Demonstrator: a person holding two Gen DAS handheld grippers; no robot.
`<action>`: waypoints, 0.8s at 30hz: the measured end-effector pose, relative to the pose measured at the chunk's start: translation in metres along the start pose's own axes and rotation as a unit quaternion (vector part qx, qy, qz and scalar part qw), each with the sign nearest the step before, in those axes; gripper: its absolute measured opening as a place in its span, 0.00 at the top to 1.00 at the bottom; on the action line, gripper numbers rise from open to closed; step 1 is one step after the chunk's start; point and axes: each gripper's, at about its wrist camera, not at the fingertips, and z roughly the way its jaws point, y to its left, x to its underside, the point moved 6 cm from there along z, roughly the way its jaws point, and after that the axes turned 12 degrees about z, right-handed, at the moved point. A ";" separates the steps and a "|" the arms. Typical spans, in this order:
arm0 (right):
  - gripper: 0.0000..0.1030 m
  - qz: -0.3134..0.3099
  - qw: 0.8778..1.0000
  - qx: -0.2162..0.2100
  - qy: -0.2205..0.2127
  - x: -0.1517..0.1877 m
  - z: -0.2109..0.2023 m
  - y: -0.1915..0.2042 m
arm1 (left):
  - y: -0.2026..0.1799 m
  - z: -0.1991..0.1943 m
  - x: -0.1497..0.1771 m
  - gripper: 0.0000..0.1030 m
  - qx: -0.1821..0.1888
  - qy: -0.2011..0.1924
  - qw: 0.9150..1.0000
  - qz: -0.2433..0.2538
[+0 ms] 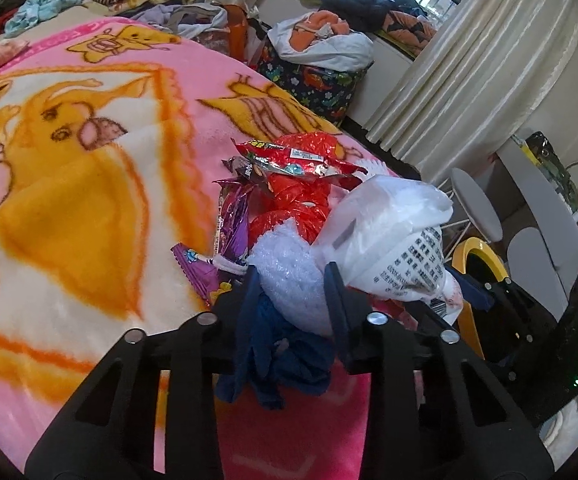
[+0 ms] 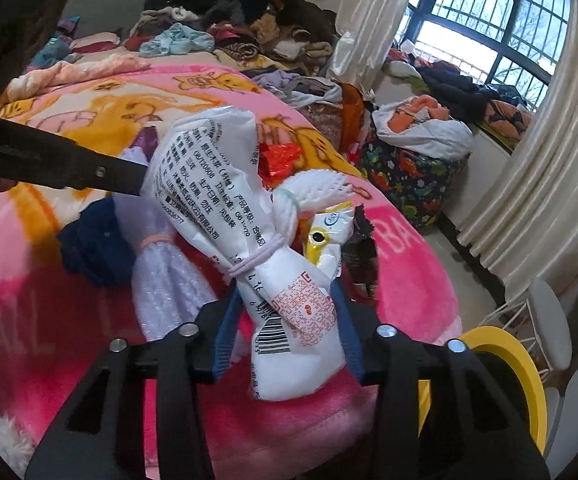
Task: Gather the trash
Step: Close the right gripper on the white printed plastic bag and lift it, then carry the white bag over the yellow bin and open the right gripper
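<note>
1. A pile of trash lies on a bed with a pink blanket (image 1: 89, 184) that has yellow cartoon animals on it.
2. The left claw (image 1: 293, 292) is squeezed onto a white bubble wrap bundle (image 1: 289, 280). A dark blue cloth (image 1: 281, 360) is bunched between its fingers too, at 6 o'clock from the bundle.
3. The right claw (image 2: 287, 320) grips a white printed bag (image 2: 285, 320) by its lower end. The bag is tied with a pale band and has a barcode.
4. In the left view, the white printed bag sits at 3 o'clock from the bubble wrap, touching it.
5. A red crinkly wrapper (image 1: 297, 200) lies at 12 o'clock from the bubble wrap. A purple wrapper (image 1: 231, 220) lies at 10 o'clock.
6. A yellow bin (image 2: 517, 380) stands off the bed at 3 o'clock from the right claw.
7. Heaps of clothes (image 2: 225, 28) cover the far end of the bed.
</note>
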 end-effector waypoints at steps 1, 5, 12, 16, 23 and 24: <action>0.61 0.007 1.000 -0.006 -0.004 0.000 -0.003 0.000 | 0.000 -0.001 0.000 0.82 0.001 -0.001 1.000 -0.001; 0.61 0.042 0.999 -0.020 -0.028 -0.006 -0.019 -0.002 | -0.005 -0.009 -0.001 0.89 0.008 -0.015 1.000 0.006; 0.61 0.119 0.990 -0.039 -0.065 -0.016 -0.053 -0.019 | -0.022 -0.042 -0.014 0.90 0.016 -0.061 0.998 0.025; 0.61 0.159 0.983 -0.044 -0.084 -0.020 -0.070 -0.033 | -0.035 -0.060 -0.023 0.90 0.017 -0.083 0.995 0.043; 0.61 0.195 0.975 -0.035 -0.103 -0.018 -0.092 -0.056 | -0.061 -0.077 -0.035 0.90 0.014 -0.108 0.990 0.085; 0.61 0.199 0.974 -0.032 -0.105 -0.017 -0.094 -0.058 | -0.063 -0.078 -0.036 0.90 0.013 -0.109 0.990 0.090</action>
